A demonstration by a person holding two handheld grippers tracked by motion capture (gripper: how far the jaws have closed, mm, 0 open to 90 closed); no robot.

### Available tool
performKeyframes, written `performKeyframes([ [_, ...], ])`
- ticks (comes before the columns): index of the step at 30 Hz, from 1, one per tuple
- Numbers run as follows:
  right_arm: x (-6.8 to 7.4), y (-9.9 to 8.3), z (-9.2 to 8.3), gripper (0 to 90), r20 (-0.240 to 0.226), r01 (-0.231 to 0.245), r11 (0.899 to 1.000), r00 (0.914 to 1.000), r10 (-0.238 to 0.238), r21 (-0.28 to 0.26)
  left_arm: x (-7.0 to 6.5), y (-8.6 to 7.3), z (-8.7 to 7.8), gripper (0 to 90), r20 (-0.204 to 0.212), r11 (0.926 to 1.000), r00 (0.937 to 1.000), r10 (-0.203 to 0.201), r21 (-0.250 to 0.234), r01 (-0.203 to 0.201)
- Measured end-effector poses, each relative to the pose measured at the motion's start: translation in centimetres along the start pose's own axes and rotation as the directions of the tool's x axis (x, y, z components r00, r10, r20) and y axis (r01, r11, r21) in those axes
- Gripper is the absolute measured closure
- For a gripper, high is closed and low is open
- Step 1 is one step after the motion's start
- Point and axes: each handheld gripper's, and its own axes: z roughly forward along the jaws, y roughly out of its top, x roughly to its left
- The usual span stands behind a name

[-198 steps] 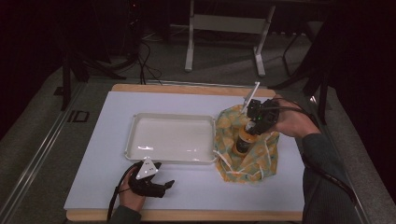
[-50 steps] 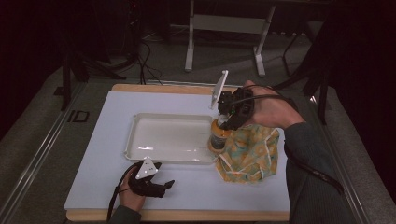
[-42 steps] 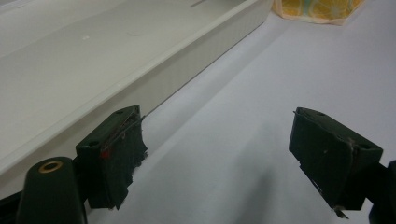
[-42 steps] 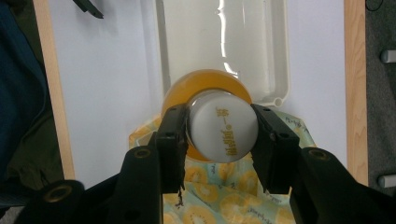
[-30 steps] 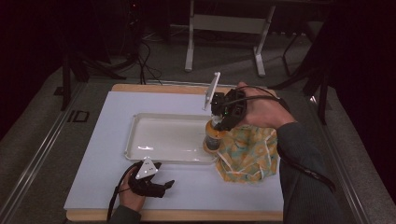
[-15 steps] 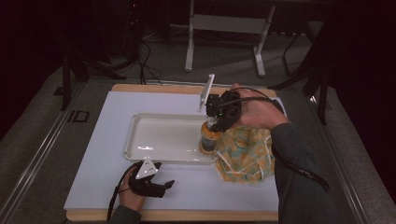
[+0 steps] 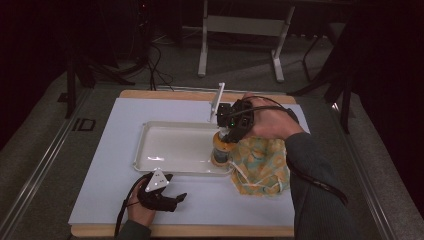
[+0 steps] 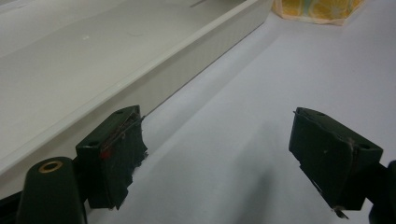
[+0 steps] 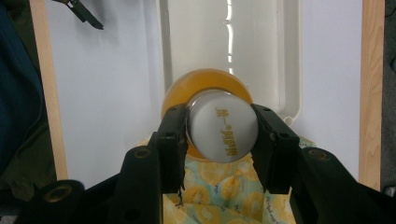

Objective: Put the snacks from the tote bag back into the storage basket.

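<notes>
Orange bottle (image 9: 205, 88) now carried over the tray's (image 7: 150, 145) edge, right gripper (image 9: 219, 135) clamped on its white cap (image 9: 223, 132).

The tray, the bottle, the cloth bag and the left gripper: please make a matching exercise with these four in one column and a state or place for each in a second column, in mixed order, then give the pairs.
Column 1
1. tray
2. bottle
3. cloth bag
4. left gripper

Column 2
A. yellow patterned, at the tray's right
B. open, holding nothing, low over the table near the tray's near side
C. white, nothing lying inside it
D. gripped at its white cap by the right gripper

Pairs: 1-C, 2-D, 3-A, 4-B
</notes>
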Motion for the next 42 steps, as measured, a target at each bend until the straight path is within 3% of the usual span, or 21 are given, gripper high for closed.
performKeyframes([
  [16,-0.1,-0.3,1.3,58.7,-0.011,-0.006,1.0,0.9999,0.006,0.0,0.0,0.0,0.0,18.2,0.0,1.0,1.0,0.001,0.0,-0.001],
  [42,0.1,-0.5,4.6,58.7,-0.033,-0.001,0.998,0.9995,0.003,0.056,0.0,0.0,0.0,18.2,0.001,1.0,1.0,0.0,-0.001,0.0],
])
